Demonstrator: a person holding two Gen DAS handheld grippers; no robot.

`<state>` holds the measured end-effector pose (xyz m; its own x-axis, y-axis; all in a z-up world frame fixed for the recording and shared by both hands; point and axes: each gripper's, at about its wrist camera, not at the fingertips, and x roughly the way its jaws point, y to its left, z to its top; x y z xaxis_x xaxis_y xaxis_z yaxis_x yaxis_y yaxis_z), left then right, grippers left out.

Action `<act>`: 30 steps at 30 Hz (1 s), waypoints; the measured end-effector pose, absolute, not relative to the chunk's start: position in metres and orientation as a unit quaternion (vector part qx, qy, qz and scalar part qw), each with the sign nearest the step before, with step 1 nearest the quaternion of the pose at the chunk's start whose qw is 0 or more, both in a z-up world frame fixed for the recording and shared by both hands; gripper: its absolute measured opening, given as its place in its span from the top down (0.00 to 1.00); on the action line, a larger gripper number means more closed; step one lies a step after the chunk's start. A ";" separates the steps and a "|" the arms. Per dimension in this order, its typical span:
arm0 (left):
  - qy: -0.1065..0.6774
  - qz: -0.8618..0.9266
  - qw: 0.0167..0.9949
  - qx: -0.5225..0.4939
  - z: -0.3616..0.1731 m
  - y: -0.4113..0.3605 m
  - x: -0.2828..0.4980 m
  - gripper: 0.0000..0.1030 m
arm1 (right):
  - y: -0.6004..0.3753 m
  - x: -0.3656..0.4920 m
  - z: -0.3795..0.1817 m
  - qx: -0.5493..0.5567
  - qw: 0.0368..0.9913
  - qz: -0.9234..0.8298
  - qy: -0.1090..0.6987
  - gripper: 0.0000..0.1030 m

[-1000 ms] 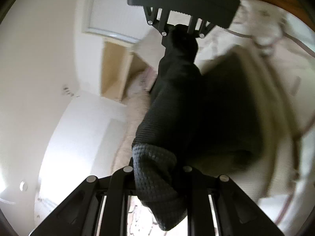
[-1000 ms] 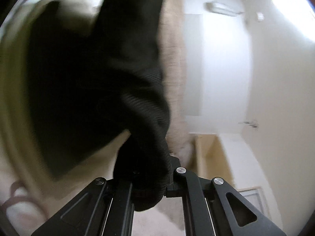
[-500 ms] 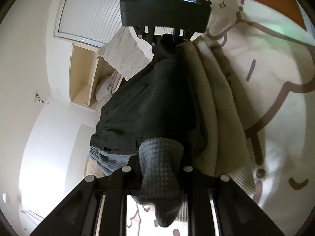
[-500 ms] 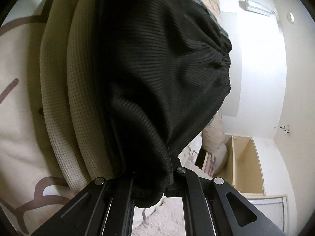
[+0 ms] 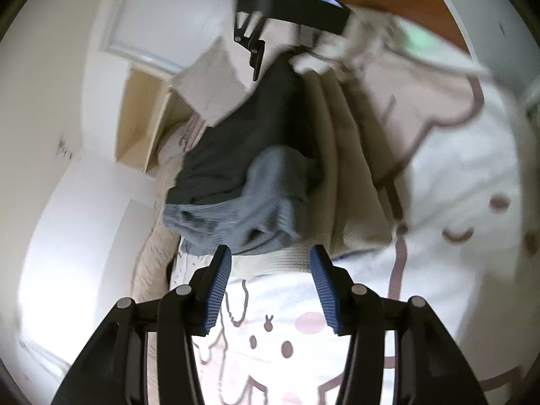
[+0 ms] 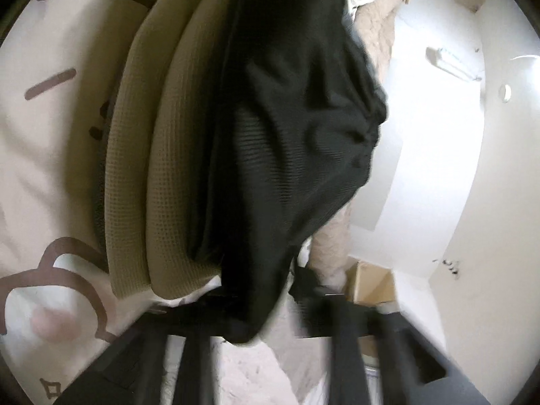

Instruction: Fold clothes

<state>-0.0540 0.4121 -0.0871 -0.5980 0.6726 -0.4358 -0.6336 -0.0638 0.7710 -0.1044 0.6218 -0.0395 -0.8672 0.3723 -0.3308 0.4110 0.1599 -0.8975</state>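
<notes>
Centrally, the dark waffle-knit garment (image 5: 249, 141) lies folded on the beige garment (image 5: 341, 168), both on a cartoon-print bedsheet (image 5: 455, 270). Left tongs (image 5: 270, 283): jaws opening, blue pads (image 5: 219, 283) spread just short of the dark garment's near edge, nothing between them. Right tongs (image 6: 270, 307), at the dark garment's opposite end: jaws opening, fingers blurred and set apart; a corner of the dark garment (image 6: 287, 135) hangs between them, unpinched. Beyond the dark garment, a fluffy blanket (image 5: 212, 84) and a pale wooden shelf (image 5: 141, 118).
</notes>
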 end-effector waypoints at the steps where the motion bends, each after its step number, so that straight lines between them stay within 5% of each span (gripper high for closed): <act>1: 0.494 0.742 0.453 0.012 -0.077 0.414 -0.053 0.52 | 0.622 -0.104 -0.036 0.254 0.013 -0.599 0.760 0.06; 5: 0.389 0.791 0.472 -0.017 -0.036 0.432 -0.054 0.52 | 0.634 -0.112 -0.019 0.298 0.018 -0.604 0.739 0.06; 11: 0.328 0.815 0.469 -0.087 -0.042 0.466 -0.069 0.52 | 0.653 -0.150 0.030 0.377 -0.011 -0.674 0.635 0.41; 16: 0.334 0.804 0.469 -0.152 -0.086 0.462 -0.075 0.52 | 0.648 -0.185 0.088 0.378 -0.061 -0.800 0.463 0.42; 22: 0.291 0.821 0.467 -0.154 -0.079 0.443 -0.060 0.52 | 0.634 -0.249 0.137 0.422 -0.031 -0.904 0.062 0.42; 26: 0.232 0.843 0.460 -0.156 -0.060 0.419 -0.056 0.52 | 0.572 -0.200 0.151 0.458 -0.038 -0.887 0.034 0.42; 30: 0.183 0.860 0.446 -0.166 -0.048 0.391 -0.063 0.52 | 0.566 -0.253 0.071 0.530 -0.053 -0.846 0.039 0.42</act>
<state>-0.0633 0.3911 -0.0478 -0.5464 0.7069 -0.4491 -0.8286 -0.5343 0.1671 -0.2532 0.5658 0.0705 -0.4335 0.1303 -0.8917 -0.0474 -0.9914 -0.1218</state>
